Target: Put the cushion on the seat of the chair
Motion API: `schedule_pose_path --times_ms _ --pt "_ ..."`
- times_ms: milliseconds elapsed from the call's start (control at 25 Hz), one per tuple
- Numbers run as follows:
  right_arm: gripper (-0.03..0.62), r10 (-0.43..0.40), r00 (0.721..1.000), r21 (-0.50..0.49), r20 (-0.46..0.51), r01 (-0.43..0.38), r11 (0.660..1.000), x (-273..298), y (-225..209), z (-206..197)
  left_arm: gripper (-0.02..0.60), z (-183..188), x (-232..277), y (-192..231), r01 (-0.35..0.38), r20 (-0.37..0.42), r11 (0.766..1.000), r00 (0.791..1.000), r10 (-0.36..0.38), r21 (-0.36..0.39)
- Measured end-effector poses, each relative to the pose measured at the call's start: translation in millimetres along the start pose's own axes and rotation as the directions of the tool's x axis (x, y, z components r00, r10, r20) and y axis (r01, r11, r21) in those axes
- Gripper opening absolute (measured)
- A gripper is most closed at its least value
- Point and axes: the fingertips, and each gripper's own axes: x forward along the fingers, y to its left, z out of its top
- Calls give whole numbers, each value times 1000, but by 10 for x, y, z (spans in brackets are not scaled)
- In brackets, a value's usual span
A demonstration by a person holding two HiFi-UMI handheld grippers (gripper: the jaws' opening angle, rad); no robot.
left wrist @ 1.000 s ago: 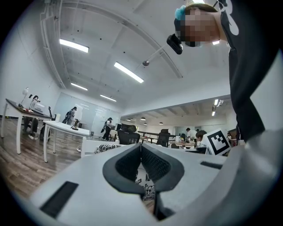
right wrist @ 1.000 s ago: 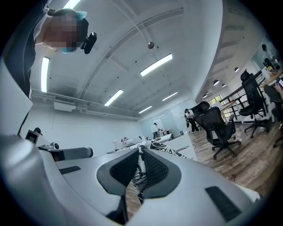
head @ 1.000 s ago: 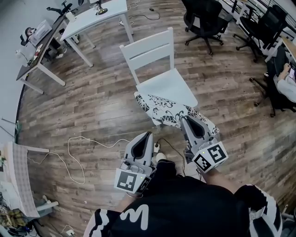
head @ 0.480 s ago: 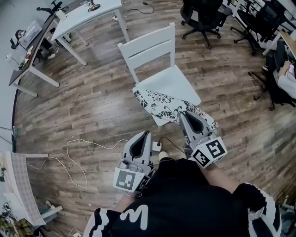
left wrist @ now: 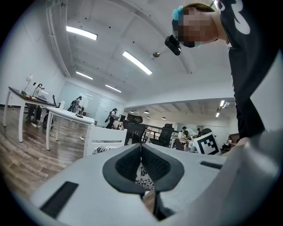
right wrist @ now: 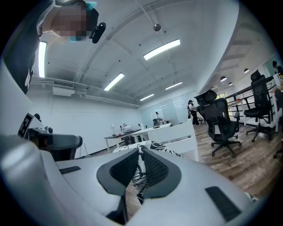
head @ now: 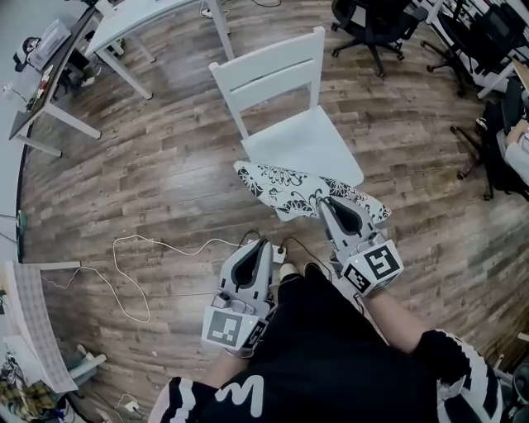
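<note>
Jaws of the left gripper (head: 263, 244) are sitting pressed together with nothing between them. They are pointing toward the cushion (head: 289, 188) without touching it, above a white cable (head: 165, 243) trailing over the wooden floor (head: 165, 182). Just beside it, the right gripper (head: 325, 201) is pinching the near edge of the black-and-white flowered cushion, its pads clamping tight on the fabric. The cushion is spreading out flat beyond them, overlapping the front edge of the seat of the white chair (head: 307, 147). Whether it is resting on the seat or hanging just over it is not clear. Farther off, a white table (head: 136, 15) and black office chairs (head: 372, 25) are standing on the floor.
</note>
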Motion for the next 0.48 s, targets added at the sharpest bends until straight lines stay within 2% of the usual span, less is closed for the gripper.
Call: schedule_pose_path --times_ms 200,480 --pt "37 26 998 -44 -49 -28 999 217 -193 -242 6 -72 135 104 -47 -18 999 999 46 -26" --pt "37 43 990 -78 -131 -54 995 238 -315 -759 6 -380 173 85 -63 -68 997 996 60 -40"
